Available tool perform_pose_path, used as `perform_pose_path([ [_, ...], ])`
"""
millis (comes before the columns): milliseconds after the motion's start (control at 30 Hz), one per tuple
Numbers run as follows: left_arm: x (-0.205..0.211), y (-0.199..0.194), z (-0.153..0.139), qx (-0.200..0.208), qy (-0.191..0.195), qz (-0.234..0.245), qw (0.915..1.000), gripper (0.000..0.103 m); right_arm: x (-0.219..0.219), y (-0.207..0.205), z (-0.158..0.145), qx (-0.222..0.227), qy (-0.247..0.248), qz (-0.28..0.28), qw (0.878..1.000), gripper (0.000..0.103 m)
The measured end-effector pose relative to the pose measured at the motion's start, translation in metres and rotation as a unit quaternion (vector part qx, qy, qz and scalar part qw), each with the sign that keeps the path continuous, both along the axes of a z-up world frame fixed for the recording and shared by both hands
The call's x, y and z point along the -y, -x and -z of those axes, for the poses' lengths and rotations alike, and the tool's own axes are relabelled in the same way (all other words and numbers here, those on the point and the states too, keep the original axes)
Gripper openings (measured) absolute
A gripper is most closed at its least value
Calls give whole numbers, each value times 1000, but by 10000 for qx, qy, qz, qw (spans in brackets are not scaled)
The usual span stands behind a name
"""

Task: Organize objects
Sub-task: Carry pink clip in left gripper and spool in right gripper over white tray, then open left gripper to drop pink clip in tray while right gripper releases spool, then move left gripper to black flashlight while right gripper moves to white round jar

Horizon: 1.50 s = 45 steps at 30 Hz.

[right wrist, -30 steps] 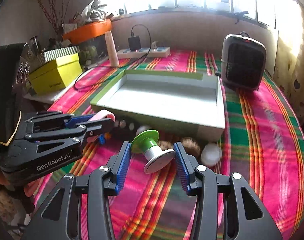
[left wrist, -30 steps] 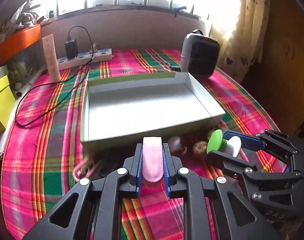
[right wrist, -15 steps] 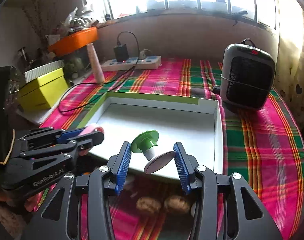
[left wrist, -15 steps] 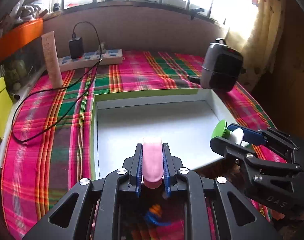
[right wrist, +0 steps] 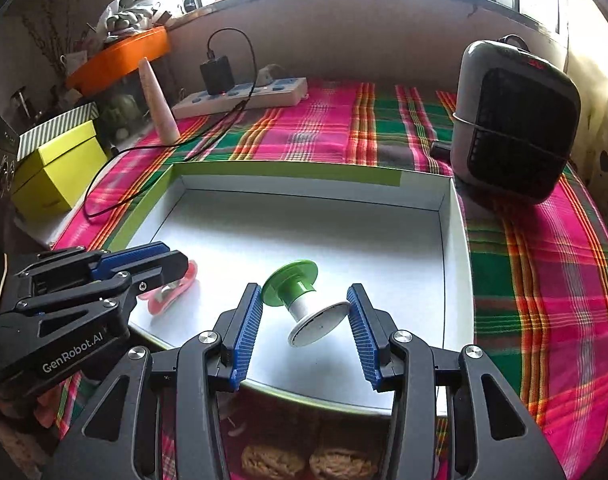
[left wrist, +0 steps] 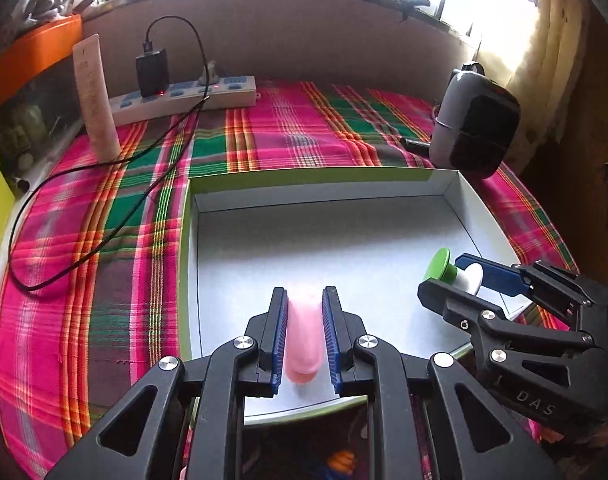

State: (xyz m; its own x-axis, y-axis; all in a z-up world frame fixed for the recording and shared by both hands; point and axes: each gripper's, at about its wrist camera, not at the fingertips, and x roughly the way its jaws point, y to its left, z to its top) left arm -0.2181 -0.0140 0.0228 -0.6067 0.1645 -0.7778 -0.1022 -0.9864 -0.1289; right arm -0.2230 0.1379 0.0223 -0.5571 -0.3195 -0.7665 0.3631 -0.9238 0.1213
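A shallow white tray with a green rim [left wrist: 304,176] [right wrist: 287,168] lies on the plaid cloth. My left gripper [left wrist: 303,304] is shut on a pink clip [left wrist: 303,332] and holds it over the tray's near left part; the pink clip also shows in the right wrist view [right wrist: 171,288]. My right gripper [right wrist: 304,300] is shut on a green and white spool [right wrist: 304,300] and holds it tilted over the tray's near part. The spool shows in the left wrist view [left wrist: 452,272] at the tray's right side.
A small heater [right wrist: 512,120] stands at the tray's far right corner. A power strip with a charger and cable [left wrist: 183,92] lies at the back. A cream tube [left wrist: 95,96] and a yellow box [right wrist: 55,168] stand at the left. Two woven balls [right wrist: 304,460] lie before the tray.
Both grippers have risen and moved forward from in front of the tray to over its floor, each still holding its object.
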Motion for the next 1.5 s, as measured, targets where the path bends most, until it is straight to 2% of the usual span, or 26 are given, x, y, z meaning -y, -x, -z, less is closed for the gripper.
perform_pose_path([
  [300, 2, 2, 3, 79, -21, 1, 10000, 18, 1, 4, 5, 130, 4, 37, 9999, 45],
  [367, 2, 1, 3, 75, -1, -4, 10000, 24, 1, 4, 6, 138, 27, 69, 9999, 45],
  [533, 3, -1, 3, 79, -25, -45, 10000, 28, 0, 4, 6, 146, 67, 121, 9998, 45],
  [600, 4, -2, 2, 77, -29, -45, 10000, 31, -1, 2, 5, 120, 59, 155, 9998, 53],
  [667, 4, -4, 0, 27, -12, -27, 10000, 35, -1, 1, 4, 109, 77, 166, 9998, 53],
  [1033, 10, -25, -19, -225, -74, -123, 9996, 37, -8, -11, -8, -62, 211, 243, 9995, 53],
  [1500, 35, -78, -33, -484, -314, -403, 9975, 38, -28, -56, -30, -460, 280, 236, 9983, 53],
])
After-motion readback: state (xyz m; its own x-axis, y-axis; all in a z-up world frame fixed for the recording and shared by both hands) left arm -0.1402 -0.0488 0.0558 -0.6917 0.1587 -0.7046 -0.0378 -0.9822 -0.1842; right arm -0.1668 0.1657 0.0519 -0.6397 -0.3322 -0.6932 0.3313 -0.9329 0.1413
